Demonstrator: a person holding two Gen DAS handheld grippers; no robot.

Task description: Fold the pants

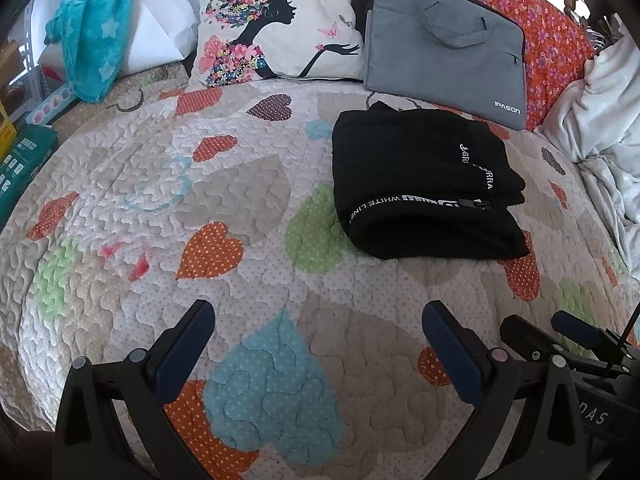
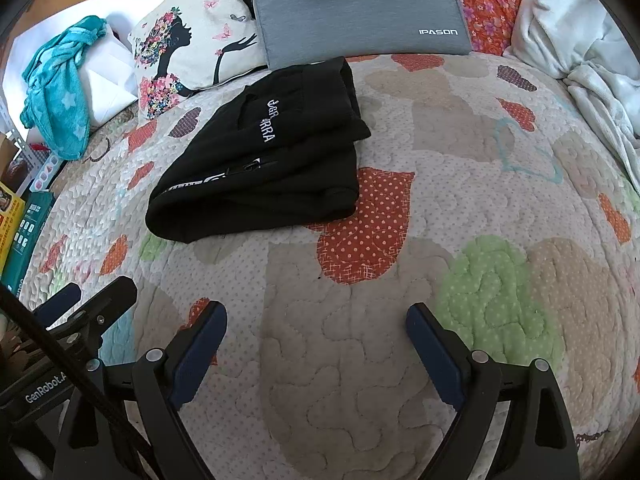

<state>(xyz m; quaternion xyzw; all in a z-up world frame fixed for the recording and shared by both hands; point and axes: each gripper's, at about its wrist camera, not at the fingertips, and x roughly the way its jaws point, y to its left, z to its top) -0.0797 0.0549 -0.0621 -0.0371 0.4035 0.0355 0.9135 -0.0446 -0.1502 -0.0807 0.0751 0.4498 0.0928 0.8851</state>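
The black pants [image 1: 424, 184] lie folded into a compact stack on the heart-patterned quilt [image 1: 200, 208], white lettering showing on top. In the right wrist view the pants [image 2: 264, 160] lie ahead and to the left. My left gripper [image 1: 318, 320] is open and empty above the quilt, well short of the pants. My right gripper [image 2: 316, 324] is open and empty too, also apart from the pants. The right gripper shows at the lower right of the left wrist view [image 1: 560, 332]; the left gripper shows at the lower left of the right wrist view [image 2: 88, 296].
A grey IPASON laptop bag [image 1: 444, 44] leans behind the pants. A printed cushion [image 1: 276, 24] and a teal blanket [image 1: 96, 28] lie at the back left. A white blanket [image 1: 600, 120] is bunched at the right. Boxes [image 1: 20, 160] stand off the left edge.
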